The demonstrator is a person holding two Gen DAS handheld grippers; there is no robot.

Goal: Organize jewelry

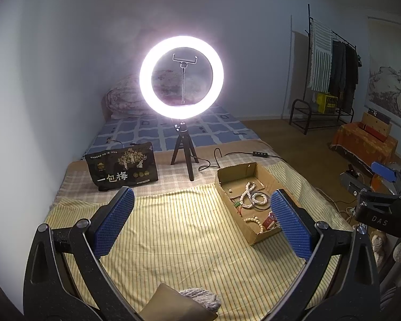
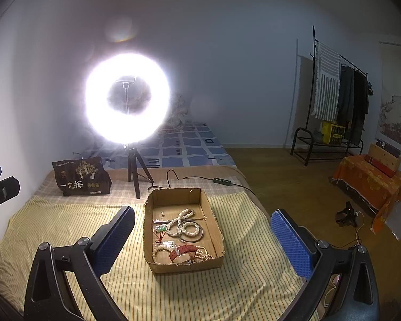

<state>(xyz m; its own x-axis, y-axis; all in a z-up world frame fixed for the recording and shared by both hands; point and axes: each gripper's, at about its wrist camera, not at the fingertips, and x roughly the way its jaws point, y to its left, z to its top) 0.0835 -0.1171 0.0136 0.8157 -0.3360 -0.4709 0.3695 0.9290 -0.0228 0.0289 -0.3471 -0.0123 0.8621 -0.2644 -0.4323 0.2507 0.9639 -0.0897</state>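
Note:
An open cardboard box lies on the yellow striped cloth; it also shows in the left wrist view. It holds white bead strands, a dark bangle, a green pendant and a red strap. My right gripper is open and empty, hovering in front of the box. My left gripper is open and empty over the cloth, left of the box. The right gripper's body shows at the right edge of the left wrist view.
A lit ring light on a tripod stands behind the box, its cable and switch trailing right. A black snack bag stands at back left. A beige pouch lies near me. The bed edge drops to wood floor on the right.

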